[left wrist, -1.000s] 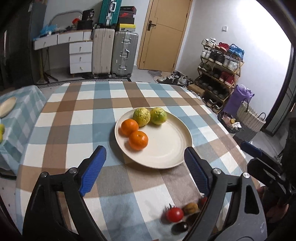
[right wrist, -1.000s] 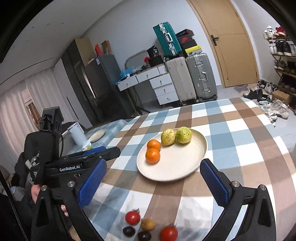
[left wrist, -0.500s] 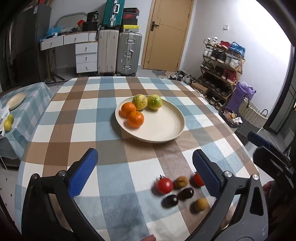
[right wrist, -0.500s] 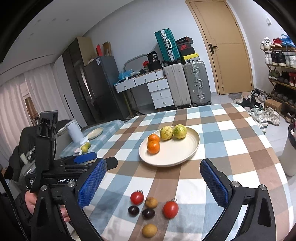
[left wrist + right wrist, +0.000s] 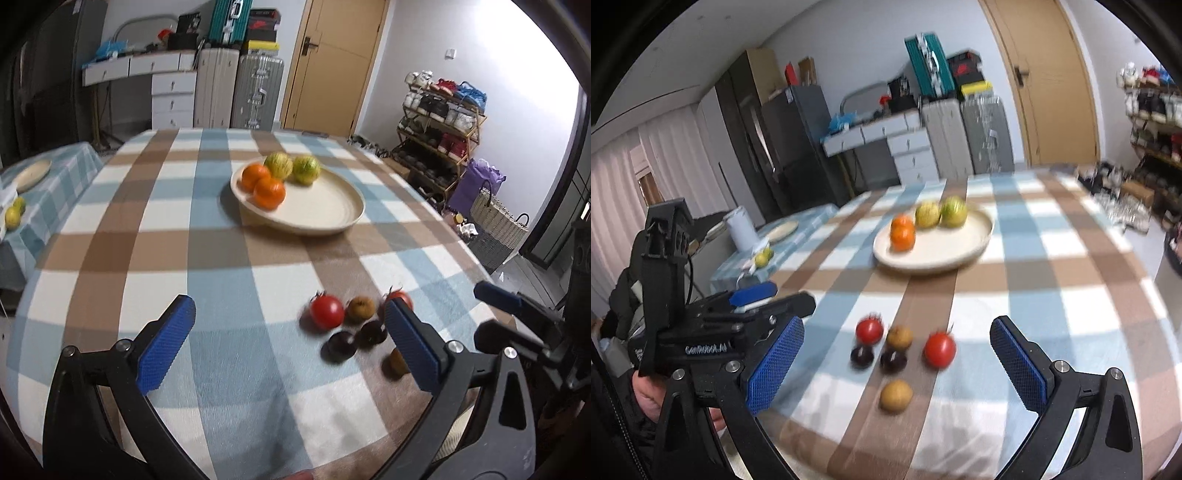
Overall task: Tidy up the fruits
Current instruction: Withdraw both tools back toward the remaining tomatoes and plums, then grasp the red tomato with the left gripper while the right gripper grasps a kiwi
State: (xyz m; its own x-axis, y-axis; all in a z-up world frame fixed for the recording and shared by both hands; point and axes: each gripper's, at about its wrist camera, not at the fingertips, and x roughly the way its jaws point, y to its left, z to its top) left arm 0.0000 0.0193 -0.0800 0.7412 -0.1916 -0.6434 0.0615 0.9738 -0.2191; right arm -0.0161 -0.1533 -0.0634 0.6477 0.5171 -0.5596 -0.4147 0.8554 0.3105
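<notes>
Approaching stage; nothing gripped. Left gripper [image 5: 288, 343] and right gripper [image 5: 897, 369]: jaws apart, empty. Plate [image 5: 960, 251] at 12 o'clock holds four citrus. Six small fruits, including red tomato [image 5: 940, 349], lie loose before it. Next move likely needs centring one and closing.

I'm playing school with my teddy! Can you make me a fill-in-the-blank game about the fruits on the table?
1. The plate holds ____ fruits: two orange ones and two yellow-green ones.
2. Loose on the checked tablecloth near the grippers, the number of red tomatoes is ____.
3. The two dark plums lie on the cloth, not on the ____.
4. The left gripper and the right gripper both have their jaws ____.

Missing words: four; two; plate; open
</notes>
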